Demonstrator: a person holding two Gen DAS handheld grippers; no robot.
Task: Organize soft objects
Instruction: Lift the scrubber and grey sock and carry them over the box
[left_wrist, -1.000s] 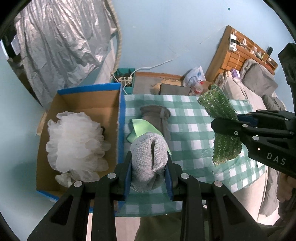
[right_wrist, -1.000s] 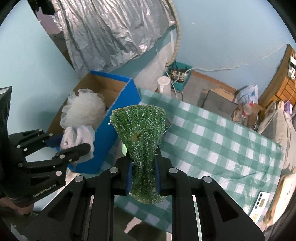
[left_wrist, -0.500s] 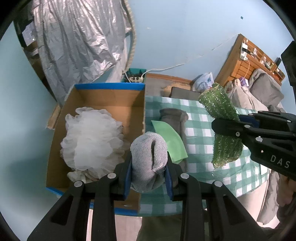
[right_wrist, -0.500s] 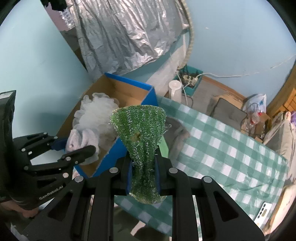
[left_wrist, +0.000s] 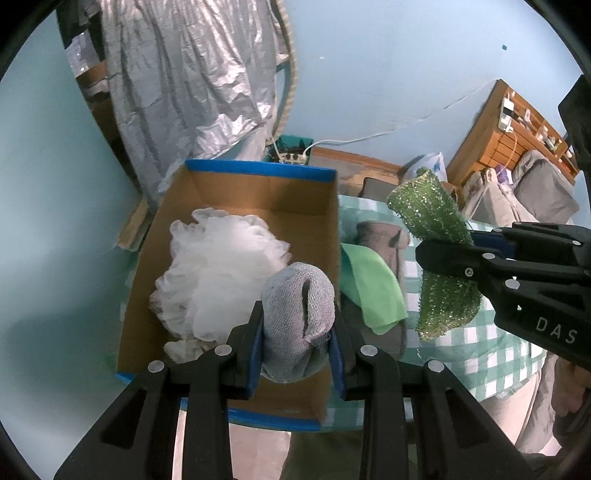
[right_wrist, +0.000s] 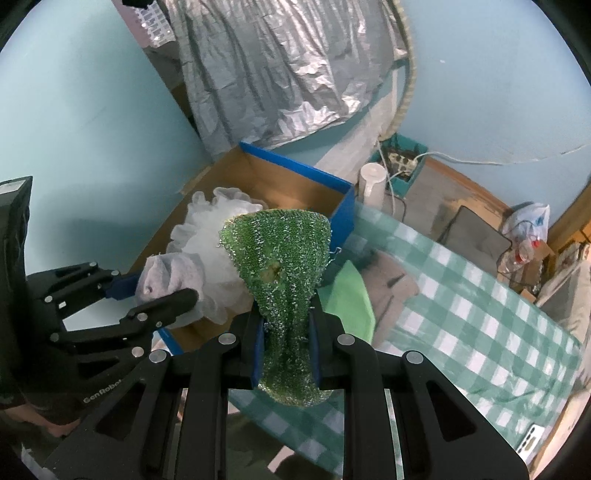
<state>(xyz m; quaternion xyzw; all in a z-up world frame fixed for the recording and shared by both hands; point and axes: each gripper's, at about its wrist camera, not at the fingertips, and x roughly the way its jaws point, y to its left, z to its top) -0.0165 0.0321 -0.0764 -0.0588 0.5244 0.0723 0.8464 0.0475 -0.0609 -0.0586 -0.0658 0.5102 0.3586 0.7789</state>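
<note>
My left gripper (left_wrist: 297, 332) is shut on a rolled grey cloth (left_wrist: 297, 314) and holds it above the near right part of a cardboard box with blue edges (left_wrist: 258, 171). A white mesh pouf (left_wrist: 218, 273) lies inside the box. My right gripper (right_wrist: 286, 339) is shut on a glittery green scrub cloth (right_wrist: 280, 266), held above the checked table beside the box. It shows in the left wrist view too (left_wrist: 436, 221). A light green cloth (left_wrist: 373, 284) and a grey sock (left_wrist: 384, 236) lie on the table next to the box.
The green-and-white checked tablecloth (right_wrist: 480, 295) covers the table to the right of the box. A silver foil sheet (right_wrist: 277, 74) hangs behind. A white jug (right_wrist: 373, 181), a power strip and bags sit on the floor beyond. A phone (right_wrist: 532, 443) lies near the table's corner.
My left gripper has carried the grey cloth leftwards from over the table to over the box. My right gripper with the green scrub cloth has also shifted left, closer to the box.
</note>
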